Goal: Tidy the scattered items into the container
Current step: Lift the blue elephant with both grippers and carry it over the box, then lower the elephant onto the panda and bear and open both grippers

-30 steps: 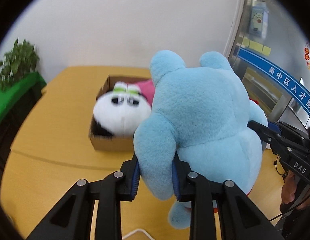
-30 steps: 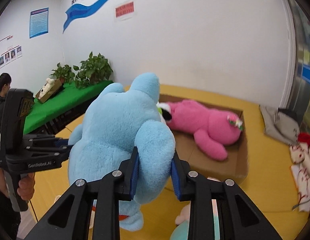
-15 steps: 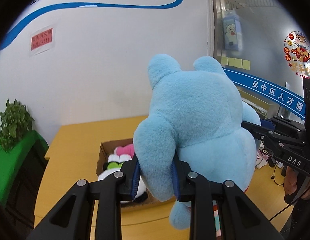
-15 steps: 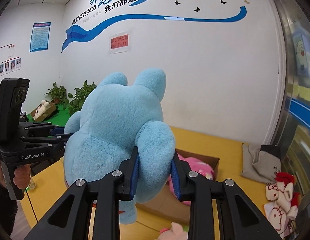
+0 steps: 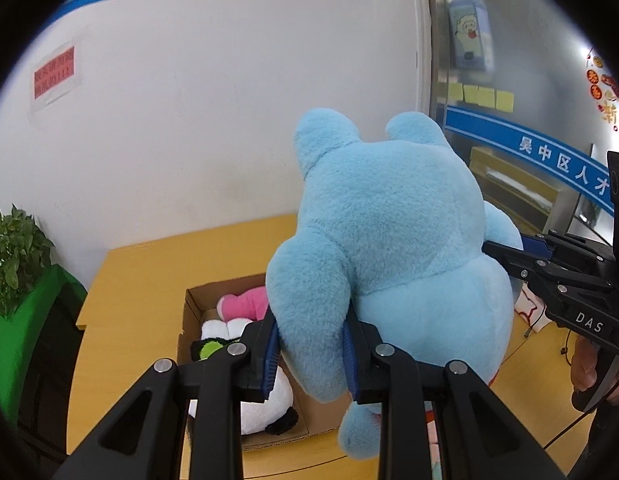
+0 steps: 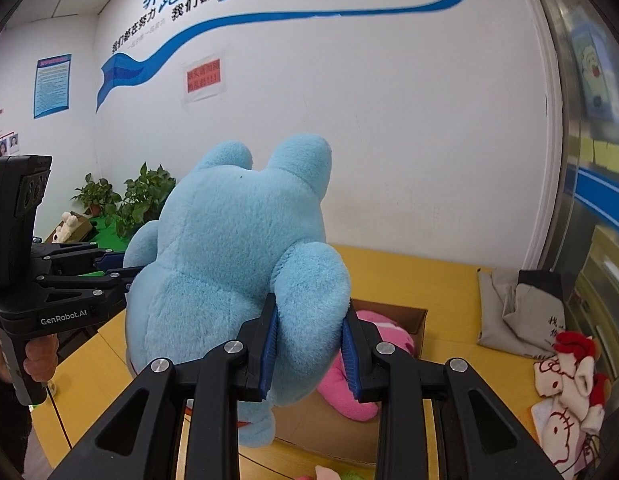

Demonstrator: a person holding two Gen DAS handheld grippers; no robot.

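A big light-blue plush toy (image 5: pixel 389 232) hangs in the air, seen from behind, over the yellow table (image 5: pixel 125 280). My left gripper (image 5: pixel 309 344) is shut on one of its arms, and my right gripper (image 6: pixel 309 340) is shut on the other arm of the blue plush (image 6: pixel 233 248). Below and beyond it sits an open cardboard box (image 5: pixel 193 300) holding a pink plush (image 5: pixel 245 302) and a black-and-white plush (image 5: pixel 257 400). The right wrist view shows the box (image 6: pixel 409 316) and the pink plush (image 6: pixel 385 332) partly hidden behind the blue toy.
A grey cloth bag (image 6: pixel 517 312) and a red-and-white plush (image 6: pixel 569 372) lie on the table at the right. Potted plants (image 6: pixel 141 200) stand on a green-covered bench (image 5: pixel 13 320) at the left. A white wall rises just behind the table.
Both grippers have lifted the blue plush higher. The box and table have dropped lower in both views and more of the wall shows.
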